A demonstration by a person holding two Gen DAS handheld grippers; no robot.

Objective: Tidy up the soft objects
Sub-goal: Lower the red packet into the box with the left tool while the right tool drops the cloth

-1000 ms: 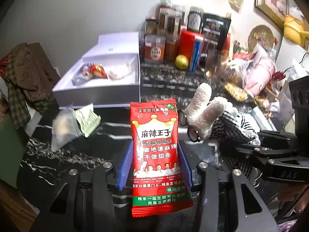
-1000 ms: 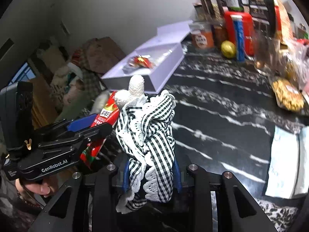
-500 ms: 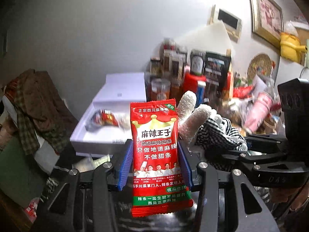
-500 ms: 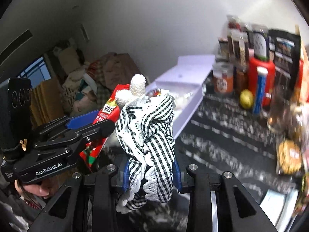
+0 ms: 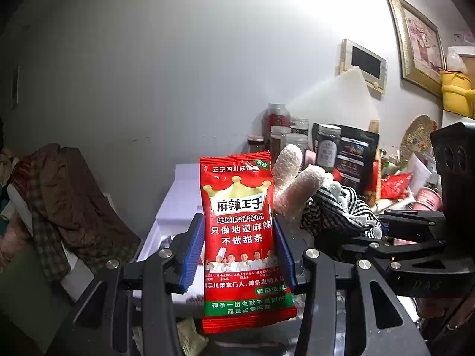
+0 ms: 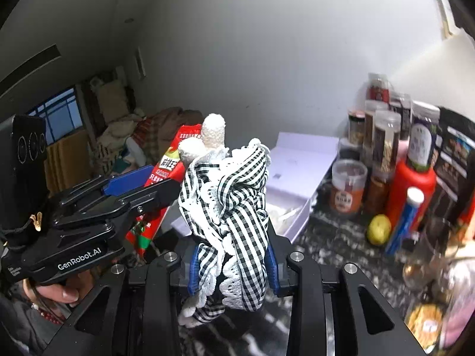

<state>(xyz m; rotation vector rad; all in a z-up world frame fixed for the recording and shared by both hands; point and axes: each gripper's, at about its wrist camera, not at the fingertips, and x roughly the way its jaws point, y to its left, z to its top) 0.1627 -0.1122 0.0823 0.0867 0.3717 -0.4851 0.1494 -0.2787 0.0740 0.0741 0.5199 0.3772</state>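
Left tool (image 5: 239, 246): clamped on red snack packet (image 5: 240, 231), upright | Right tool (image 6: 234, 255): clamped on checked cloth toy (image 6: 231, 207) | White box (image 6: 299, 172): ahead, probably nearer left tool, at surface's (image 6: 326, 246) far edge.

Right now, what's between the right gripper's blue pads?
The checkered plush toy fills the gap, clamped in the right gripper, its white ears sticking up; the right wrist view shows it.

Both the left gripper (image 5: 239, 249) and right gripper (image 6: 231, 255) tilt slightly downward, side by side, jaws clamped.
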